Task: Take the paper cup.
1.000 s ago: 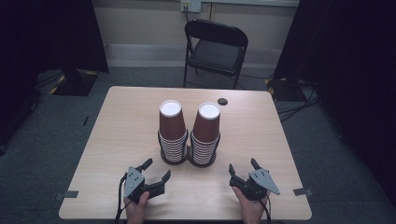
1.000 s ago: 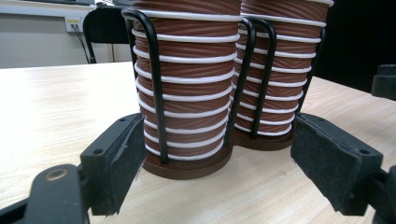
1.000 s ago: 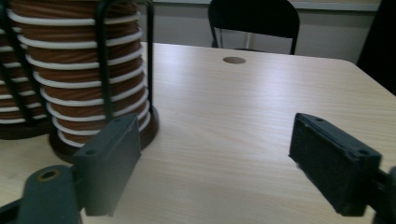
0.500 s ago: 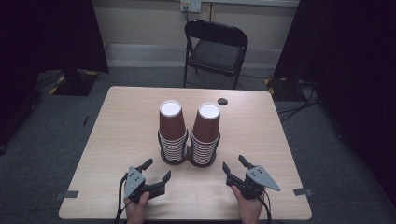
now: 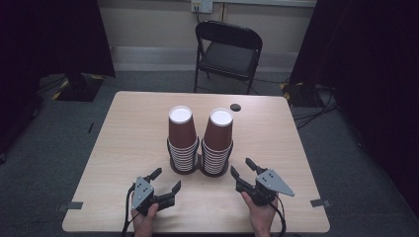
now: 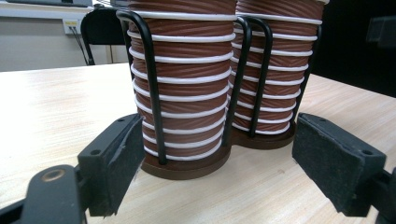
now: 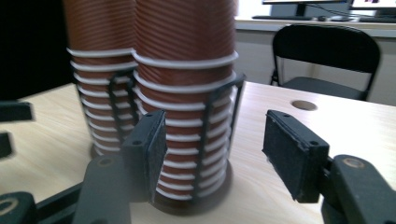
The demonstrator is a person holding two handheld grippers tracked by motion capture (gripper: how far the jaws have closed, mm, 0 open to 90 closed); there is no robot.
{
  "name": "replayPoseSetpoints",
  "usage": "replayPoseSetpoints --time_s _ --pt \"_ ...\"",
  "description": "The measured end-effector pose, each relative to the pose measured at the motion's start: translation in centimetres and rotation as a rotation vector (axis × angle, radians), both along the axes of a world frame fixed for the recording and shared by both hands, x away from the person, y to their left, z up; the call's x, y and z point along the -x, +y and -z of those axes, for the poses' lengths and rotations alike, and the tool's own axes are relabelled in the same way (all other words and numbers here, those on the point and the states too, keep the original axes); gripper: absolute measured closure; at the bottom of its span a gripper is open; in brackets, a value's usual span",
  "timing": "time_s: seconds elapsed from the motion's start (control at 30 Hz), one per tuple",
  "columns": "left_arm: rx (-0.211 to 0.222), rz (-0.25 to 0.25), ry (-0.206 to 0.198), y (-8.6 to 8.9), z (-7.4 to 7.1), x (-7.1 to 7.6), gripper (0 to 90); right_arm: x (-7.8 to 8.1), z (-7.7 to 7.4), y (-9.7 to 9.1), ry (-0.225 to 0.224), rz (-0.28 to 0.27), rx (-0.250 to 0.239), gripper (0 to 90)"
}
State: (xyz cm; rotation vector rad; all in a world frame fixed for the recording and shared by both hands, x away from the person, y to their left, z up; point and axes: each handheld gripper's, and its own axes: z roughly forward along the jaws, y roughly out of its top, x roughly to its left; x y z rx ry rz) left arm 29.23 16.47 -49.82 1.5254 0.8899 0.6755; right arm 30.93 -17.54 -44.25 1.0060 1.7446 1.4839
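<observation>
Two stacks of brown ribbed paper cups, bottoms up, stand side by side in a black wire holder (image 5: 200, 170) at the table's middle: the left stack (image 5: 182, 136) and the right stack (image 5: 218, 138). My left gripper (image 5: 167, 178) rests near the front edge, open, pointing at the left stack (image 6: 182, 88) with nothing between its jaws. My right gripper (image 5: 241, 166) is lifted off the table just right of the holder, aimed at the right stack (image 7: 187, 93). Its jaws have just been closing; a gap remains and nothing is between them.
The light wooden table (image 5: 123, 148) has a small dark round spot (image 5: 235, 106) behind the cups. A black folding chair (image 5: 227, 49) stands beyond the far edge. Cables lie on the floor at the right.
My right gripper has risen and drifted left toward the cup holder, and its jaws have narrowed. The left gripper has stayed where it was.
</observation>
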Motion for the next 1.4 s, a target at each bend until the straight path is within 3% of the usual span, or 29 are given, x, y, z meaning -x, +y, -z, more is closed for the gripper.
replayPoseSetpoints --time_s 0.2,0.53,1.2,1.4 --pt "0.000 0.001 0.001 0.0 0.0 0.0 16.8 -0.6 -2.0 0.4 -0.004 -0.046 -0.060 28.7" --pt "0.001 0.001 -0.001 0.0 0.0 0.0 16.7 -2.1 -4.0 1.4 0.003 -0.079 -0.081 13.7" --pt "0.000 0.004 -0.001 0.1 0.0 0.0 16.8 -5.1 -8.6 3.0 -0.041 -0.148 -0.072 13.3" --pt "-0.001 0.005 -0.002 0.1 0.0 0.0 16.8 -6.1 -9.2 3.3 -0.036 -0.156 -0.072 13.3"
